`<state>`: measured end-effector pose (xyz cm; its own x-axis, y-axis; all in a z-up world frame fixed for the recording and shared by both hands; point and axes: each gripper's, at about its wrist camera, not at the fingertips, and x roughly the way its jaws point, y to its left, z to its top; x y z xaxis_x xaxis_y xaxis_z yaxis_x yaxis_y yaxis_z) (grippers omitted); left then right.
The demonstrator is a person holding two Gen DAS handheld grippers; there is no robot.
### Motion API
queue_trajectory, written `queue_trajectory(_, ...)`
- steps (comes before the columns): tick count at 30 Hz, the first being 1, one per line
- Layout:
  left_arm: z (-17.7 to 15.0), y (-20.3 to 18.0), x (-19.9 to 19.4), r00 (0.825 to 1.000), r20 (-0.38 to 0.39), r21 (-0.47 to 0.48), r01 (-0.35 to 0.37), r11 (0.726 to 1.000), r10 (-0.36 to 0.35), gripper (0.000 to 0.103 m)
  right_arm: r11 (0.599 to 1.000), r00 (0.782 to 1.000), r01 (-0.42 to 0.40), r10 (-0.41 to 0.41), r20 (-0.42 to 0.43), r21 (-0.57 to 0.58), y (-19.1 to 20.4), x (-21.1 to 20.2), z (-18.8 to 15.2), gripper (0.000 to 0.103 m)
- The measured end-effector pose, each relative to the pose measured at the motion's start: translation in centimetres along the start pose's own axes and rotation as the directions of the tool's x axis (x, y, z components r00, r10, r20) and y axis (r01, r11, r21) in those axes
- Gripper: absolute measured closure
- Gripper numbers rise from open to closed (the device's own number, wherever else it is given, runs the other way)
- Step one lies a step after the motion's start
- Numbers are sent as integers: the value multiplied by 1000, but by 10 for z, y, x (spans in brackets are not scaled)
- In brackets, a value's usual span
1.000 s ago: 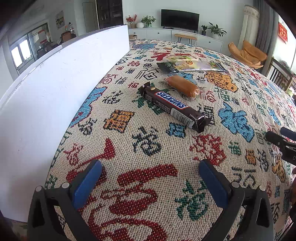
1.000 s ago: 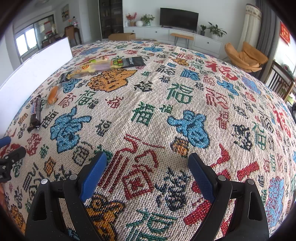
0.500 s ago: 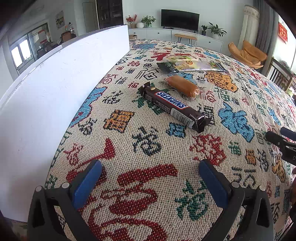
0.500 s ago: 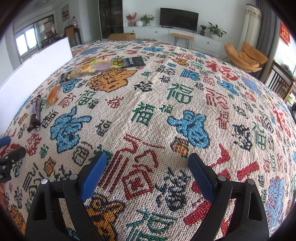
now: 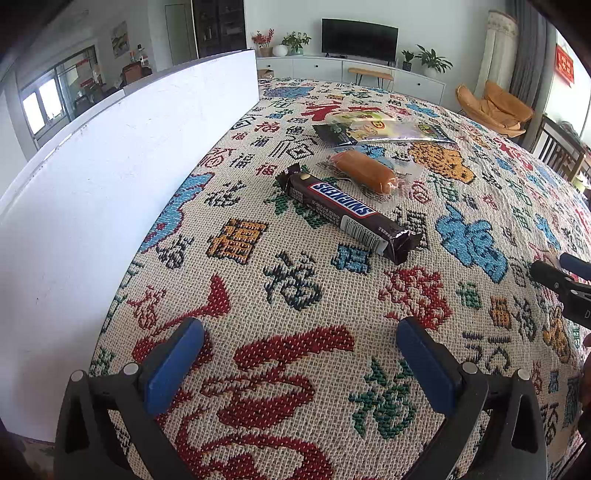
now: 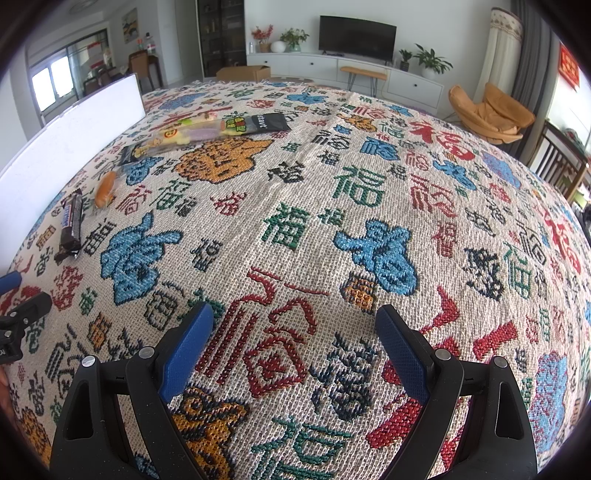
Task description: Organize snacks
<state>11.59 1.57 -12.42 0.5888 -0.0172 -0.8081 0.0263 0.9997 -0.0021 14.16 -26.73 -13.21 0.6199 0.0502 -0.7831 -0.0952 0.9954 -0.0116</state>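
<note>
A woven tablecloth point(image 5: 295, 295) covered in red, blue, green and orange characters is spreading across the whole table in both wrist views, and a tall white board point(image 5: 110, 177) is standing upright along its left edge, running from near to far. Beyond the table a living room is showing, with a dark television point(image 5: 359, 34) sitting on a long white cabinet at the far wall and an orange armchair point(image 5: 495, 109) to the far right. The left gripper point(image 5: 299, 363) is hovering low over the near part of the cloth with its blue-padded fingers point(image 5: 173, 365) spread wide and nothing between them. The right gripper point(image 6: 293, 345) is likewise standing wide apart and empty over the cloth, well to the right of the snacks; its tip is also peeking into the left wrist view at the right edge. The snacks are lying in a loose row on the left side of the cloth, near the board: farthest away a long, flat clear snack bag point(image 5: 384, 129) with dark ends, then a brown Snickers bar point(image 5: 345, 214) lying diagonally nearest the left gripper, and just beyond it, almost touching, a small orange sausage point(image 5: 364, 171) in a clear wrapper.
</note>
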Motion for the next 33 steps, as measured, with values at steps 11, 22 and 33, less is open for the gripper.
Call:
queue_trajectory(11,42,32,-15,964,44,-242,265,933,-262,0,1000,1000,0,0,0,0,-1,0,0,12)
queue_trajectory(22,80,-5,42,994,-75,-43,77,996,-80,31,1000,1000,-1,1,0,0,0,0,0,12)
queue_trajectory(33,68,18,29,987,-71,49,150,987,-146,71,1000,1000,-1,1,0,0,0,0,0,12)
